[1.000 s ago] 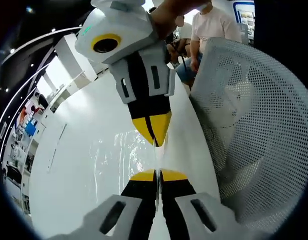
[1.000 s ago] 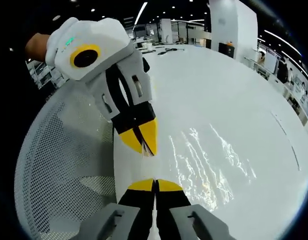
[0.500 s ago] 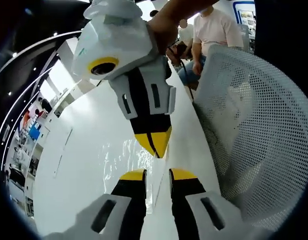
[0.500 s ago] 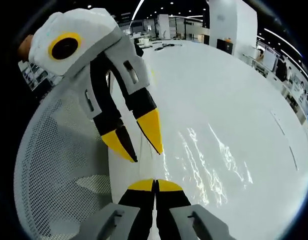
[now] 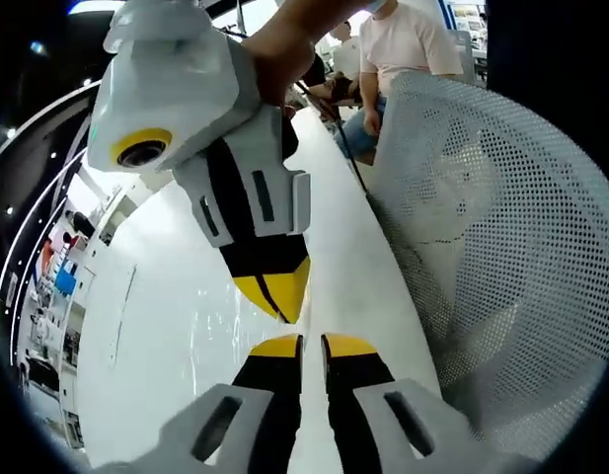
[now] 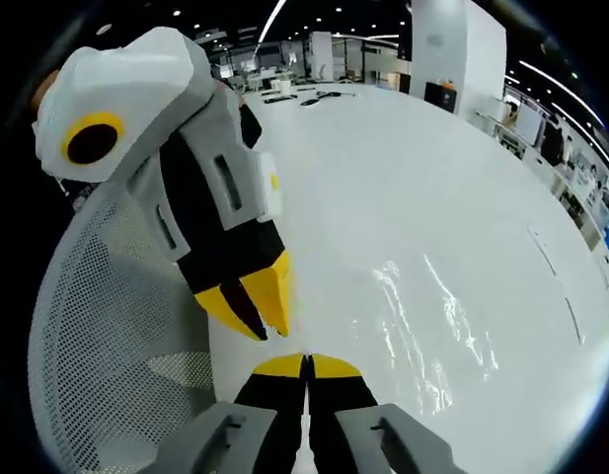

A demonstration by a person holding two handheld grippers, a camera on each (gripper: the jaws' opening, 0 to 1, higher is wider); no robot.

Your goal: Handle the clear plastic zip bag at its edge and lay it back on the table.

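The white counter (image 6: pixel 432 178) takes most of the right gripper view, and the white mesh chair (image 5: pixel 501 257) stands at its edge, on the right of the left gripper view. The clear zip bag (image 6: pixel 432 326) lies flat on the counter in the lower right of the right gripper view; its long axis runs from the lower middle of the frame up to the right. In the left gripper view the bag (image 5: pixel 210 331) is a faint shine at lower left. The left claw (image 5: pixel 312 346) has a narrow gap between its jaws and holds nothing; half a second ago the gap was wider. The right claw (image 6: pixel 306 363) is closed, as before; whether it pinches the bag edge I cannot tell
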